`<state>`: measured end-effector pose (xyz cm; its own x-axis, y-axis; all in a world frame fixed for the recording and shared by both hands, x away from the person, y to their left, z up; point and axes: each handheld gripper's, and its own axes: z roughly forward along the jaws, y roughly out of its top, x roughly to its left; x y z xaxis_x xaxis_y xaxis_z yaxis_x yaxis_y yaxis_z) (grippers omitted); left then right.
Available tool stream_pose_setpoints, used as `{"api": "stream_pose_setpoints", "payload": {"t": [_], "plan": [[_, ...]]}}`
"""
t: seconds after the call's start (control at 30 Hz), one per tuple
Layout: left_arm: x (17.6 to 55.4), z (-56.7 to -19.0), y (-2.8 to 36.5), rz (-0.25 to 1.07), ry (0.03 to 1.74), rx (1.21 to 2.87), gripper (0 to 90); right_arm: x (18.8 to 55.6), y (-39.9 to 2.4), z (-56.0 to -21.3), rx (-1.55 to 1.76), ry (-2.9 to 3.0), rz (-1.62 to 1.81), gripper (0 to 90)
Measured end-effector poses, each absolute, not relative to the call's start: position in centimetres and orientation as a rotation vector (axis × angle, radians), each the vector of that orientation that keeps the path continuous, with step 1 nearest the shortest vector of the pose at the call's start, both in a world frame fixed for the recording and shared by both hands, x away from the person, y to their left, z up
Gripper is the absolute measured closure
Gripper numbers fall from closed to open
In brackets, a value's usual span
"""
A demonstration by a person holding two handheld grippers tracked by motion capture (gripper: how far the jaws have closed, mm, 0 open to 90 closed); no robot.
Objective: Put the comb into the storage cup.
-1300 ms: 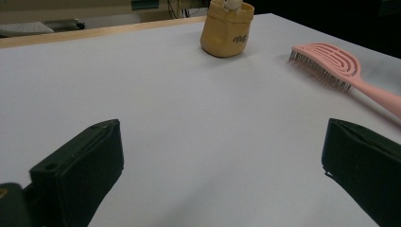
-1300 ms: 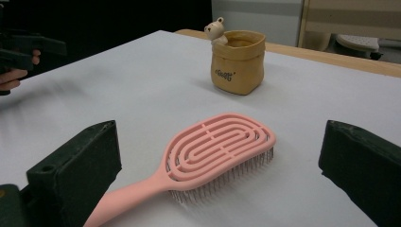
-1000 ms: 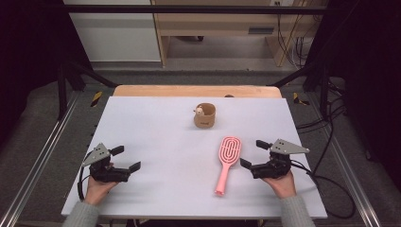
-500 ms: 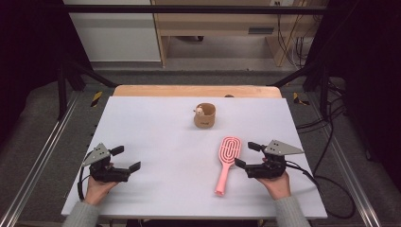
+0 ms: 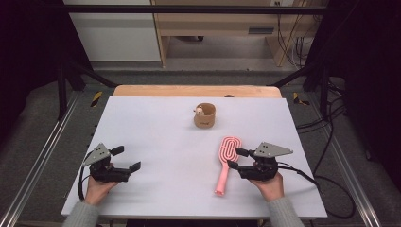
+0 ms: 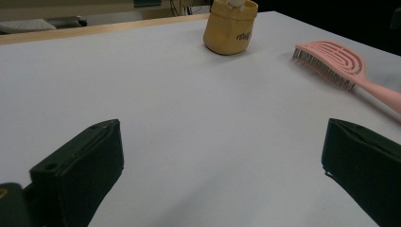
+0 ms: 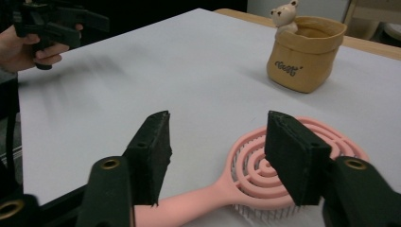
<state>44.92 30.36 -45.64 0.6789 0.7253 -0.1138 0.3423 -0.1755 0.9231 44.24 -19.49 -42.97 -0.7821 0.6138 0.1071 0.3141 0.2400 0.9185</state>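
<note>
Table mostly open; two obstacles right of centre.
Pouch [image 5: 204,116] stands upper centre; brush [image 5: 227,159] lies lower right, just beside right gripper [image 5: 238,158]. Bare table [image 5: 156,137] spans centre and left of frame.

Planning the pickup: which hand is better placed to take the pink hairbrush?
Right. The right gripper straddles the pink hairbrush where handle meets head, jaws just closing, not yet pressing. The left gripper sits open, far across the table.

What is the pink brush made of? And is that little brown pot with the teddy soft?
Pink brush: probably plastic, smooth and matte, with moulded loops and thin stiff bristles underneath. Little brown pot: looks soft, like fabric or paper-leather, because its rim is rolled and its sides sag.
</note>
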Motion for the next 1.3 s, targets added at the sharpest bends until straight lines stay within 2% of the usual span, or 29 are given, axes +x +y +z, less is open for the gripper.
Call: {"api": "stream_pose_setpoints", "payload": {"t": [0.2, 0.23, 0.37, 0.53, 0.7, 1.1, 1.3], "plan": [[44.9, -45.7, 30.3, 0.430, 0.855, 1.778, 0.0, 44.1, -18.5, -43.0, 0.830, 2.293, 1.551, 50.5], [44.9, -45.7, 30.3, 0.429, 0.856, 1.778, 0.0, 44.1, -18.3, -43.1, 0.830, 2.310, 1.555, 54.4], [44.9, -45.7, 30.3, 0.431, 0.856, 1.779, 0.0, 44.1, -18.2, -43.2, 0.833, 2.327, 1.549, 58.9], [45.0, -45.7, 30.3, 0.432, 0.854, 1.784, 0.0, 44.1, -17.7, -43.2, 0.830, 2.379, 1.542, 70.6], [45.0, -45.7, 30.3, 0.434, 0.855, 1.784, 0.0, 44.2, -16.9, -43.5, 0.823, 2.456, 1.523, 77.8], [45.0, -45.7, 30.2, 0.435, 0.854, 1.790, 0.0, 44.4, -16.1, -44.3, 0.823, 2.548, 1.488, 89.3], [45.0, -45.7, 30.2, 0.436, 0.853, 1.792, 0.0, 44.5, -15.7, -44.8, 0.839, 2.584, 1.464, 90.0]]}}
